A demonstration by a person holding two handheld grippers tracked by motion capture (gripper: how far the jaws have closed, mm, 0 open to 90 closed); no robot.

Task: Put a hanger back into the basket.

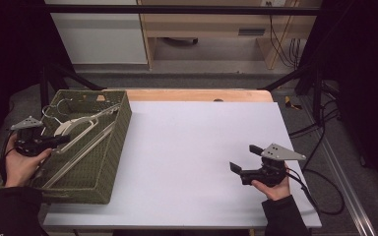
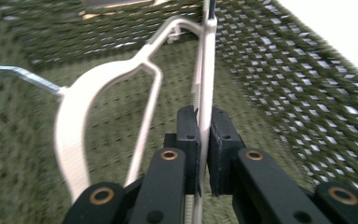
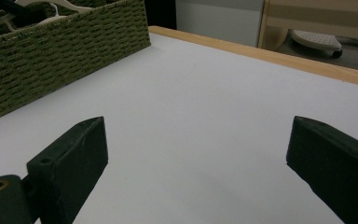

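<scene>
A white plastic hanger (image 1: 75, 126) with a metal hook lies in the green woven basket (image 1: 124, 118) at the table's left. My left gripper (image 1: 63, 140) reaches into the basket from its left side. In the left gripper view the jaws of that gripper (image 2: 204, 119) stand nearly together, clamped on the hanger's straight bar (image 2: 207, 70), with the curved shoulder (image 2: 74, 121) off to the left. My right gripper (image 1: 244, 158) rests low over the white tabletop at the right, pointing left, open (image 3: 196, 140) with nothing between its jaws.
The basket's woven wall (image 2: 284, 84) rises close on the right of the held bar. More hanger parts and wire hooks (image 1: 54, 110) lie in the basket. The white tabletop (image 1: 192, 147) stretches between basket and right gripper, with a wooden edge (image 1: 197, 95) at the far side.
</scene>
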